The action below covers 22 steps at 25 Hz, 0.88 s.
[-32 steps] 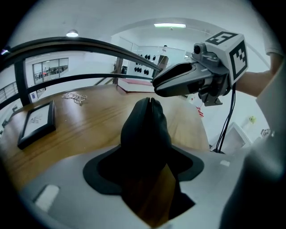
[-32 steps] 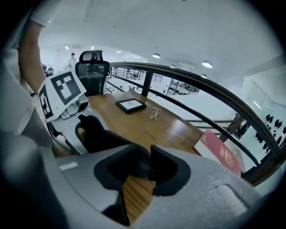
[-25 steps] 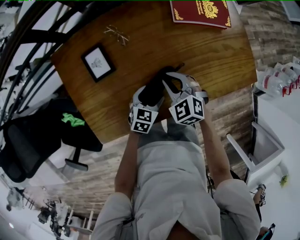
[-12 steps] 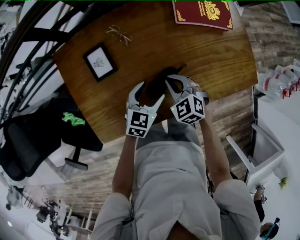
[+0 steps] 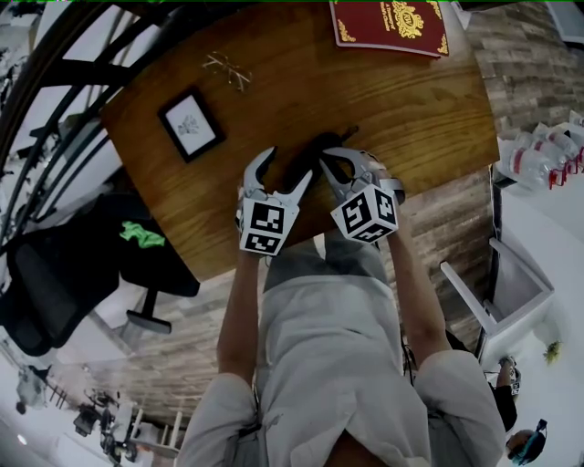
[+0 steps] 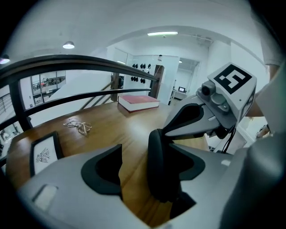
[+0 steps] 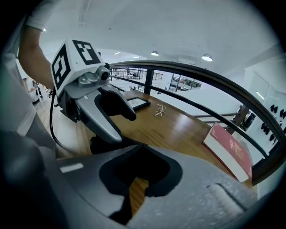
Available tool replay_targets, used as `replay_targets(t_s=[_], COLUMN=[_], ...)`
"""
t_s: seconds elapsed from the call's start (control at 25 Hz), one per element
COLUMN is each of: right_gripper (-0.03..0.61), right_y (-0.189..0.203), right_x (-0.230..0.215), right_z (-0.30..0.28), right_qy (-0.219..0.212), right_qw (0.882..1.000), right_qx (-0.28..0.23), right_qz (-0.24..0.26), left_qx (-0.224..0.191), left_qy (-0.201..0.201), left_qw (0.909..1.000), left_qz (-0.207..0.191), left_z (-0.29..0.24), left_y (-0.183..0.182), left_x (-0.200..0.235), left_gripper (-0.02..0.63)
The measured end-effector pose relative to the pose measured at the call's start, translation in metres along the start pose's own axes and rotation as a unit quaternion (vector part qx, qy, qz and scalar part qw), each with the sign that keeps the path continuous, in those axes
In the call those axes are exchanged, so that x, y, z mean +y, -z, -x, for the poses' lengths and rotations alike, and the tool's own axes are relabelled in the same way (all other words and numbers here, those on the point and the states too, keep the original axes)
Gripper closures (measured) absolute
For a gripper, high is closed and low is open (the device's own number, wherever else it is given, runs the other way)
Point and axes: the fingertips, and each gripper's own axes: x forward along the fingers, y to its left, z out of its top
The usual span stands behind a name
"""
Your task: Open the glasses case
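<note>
- Since a second ago my left gripper [image 5: 288, 167] has come back off the glasses case [image 5: 308, 155], up and toward the left of the head view, while my right gripper [image 5: 330, 166] has snapped shut and kept its place.
- Nearest me are two forearms, both reaching forward from my body, with two grippers slanting down at the table [image 5: 411, 109] and angling in toward each other.
- Left gripper: released, its jaws spread wide after narrowing a touch just now. One dark case end stands between them, close to the right-hand pad, and neither pad presses on it.
- Right gripper: clenched, jaws together, tips at the case's right side; whether they pinch its edge I cannot tell.
- One glasses case lies on the table's near part, between the two grippers.
- Farther left lies one small picture frame [image 5: 190, 123].
- Beyond it sits one pair of glasses [image 5: 228, 69].
- At the far edge lies one red book [image 5: 391, 20].
</note>
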Motion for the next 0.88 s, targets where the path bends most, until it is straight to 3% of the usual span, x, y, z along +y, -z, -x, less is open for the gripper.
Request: replay_targets(t_s=[0.16,0.28,0.4,0.68,0.88], right_gripper=[0.575,0.575,0.575,0.574,0.575], right_y=[0.001,0.001,0.000,-0.011,-0.002], right_x=[0.001,0.002,0.003,0.011,0.010], right_z=[0.002,0.003,0.002,-0.004,0.001], right_qy=[-0.004,-0.007,-0.009,-0.009,0.001], right_qw=[1.000,1.000,1.000,1.000,1.000], right_qx=[-0.003,-0.002,0.004,-0.002,0.002], right_qz=[-0.004,-0.005,-0.005,0.010,-0.015], left_qx=[0.030,0.093,0.095,0.098,0.102], left_qy=[0.011,0.019,0.020,0.023,0.014], left_qw=[0.9995,0.9946,0.9941,0.9933,0.9939], left_qz=[-0.003,-0.042,-0.048,-0.056,-0.040], left_z=[-0.006,-0.015,-0.019,-0.022,-0.024], left_y=[0.010,0.030,0.032,0.034,0.035], left_x=[0.000,-0.006,-0.013,-0.020,-0.017], left_gripper=[0.284,0.375,0.480,0.489,0.502])
